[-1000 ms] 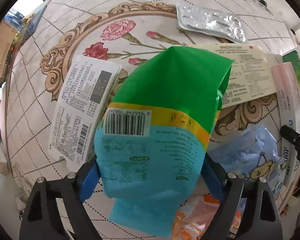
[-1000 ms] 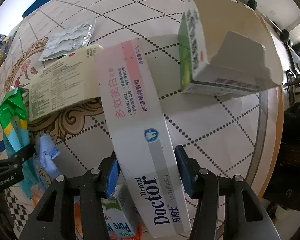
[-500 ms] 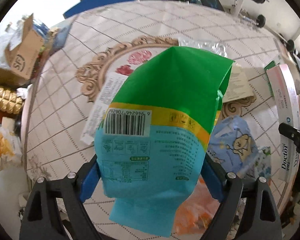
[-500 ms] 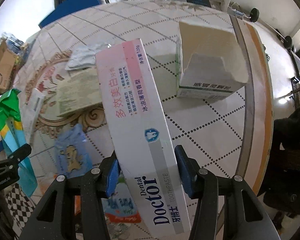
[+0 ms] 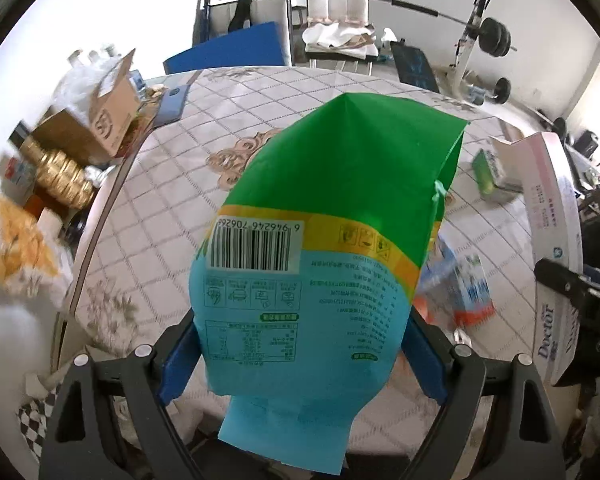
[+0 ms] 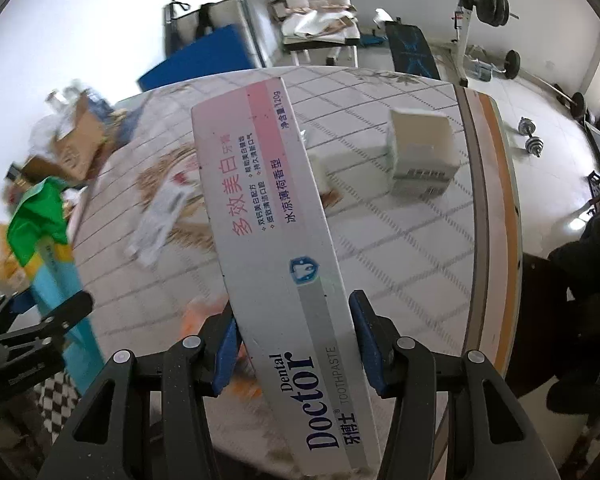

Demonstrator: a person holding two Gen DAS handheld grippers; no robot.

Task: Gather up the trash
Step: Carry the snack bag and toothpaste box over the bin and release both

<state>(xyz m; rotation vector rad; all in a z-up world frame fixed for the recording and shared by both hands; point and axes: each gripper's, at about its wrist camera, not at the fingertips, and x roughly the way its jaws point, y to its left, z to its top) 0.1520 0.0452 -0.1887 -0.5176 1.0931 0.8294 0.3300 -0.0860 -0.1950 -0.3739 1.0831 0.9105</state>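
Green-blue snack bag (image 5: pixel 312 256) clamped in left gripper (image 5: pixel 300 354); toothpaste box (image 6: pixel 276 236) clamped in right gripper (image 6: pixel 296 344); green carton (image 5: pixel 490 176), wrappers (image 5: pixel 456 288) & leaflet (image 6: pixel 160 216) were left on table (image 5: pixel 148 240); no bin in view.

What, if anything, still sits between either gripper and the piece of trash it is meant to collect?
Nothing visible does: the left gripper is shut on the green and blue pouch, and the right gripper is shut on the toothpaste box.

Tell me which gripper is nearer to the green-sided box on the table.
Right. The right gripper, holding the toothpaste box, has the green-sided box just ahead to its right. The left gripper, holding the pouch, is farther off, across the table.
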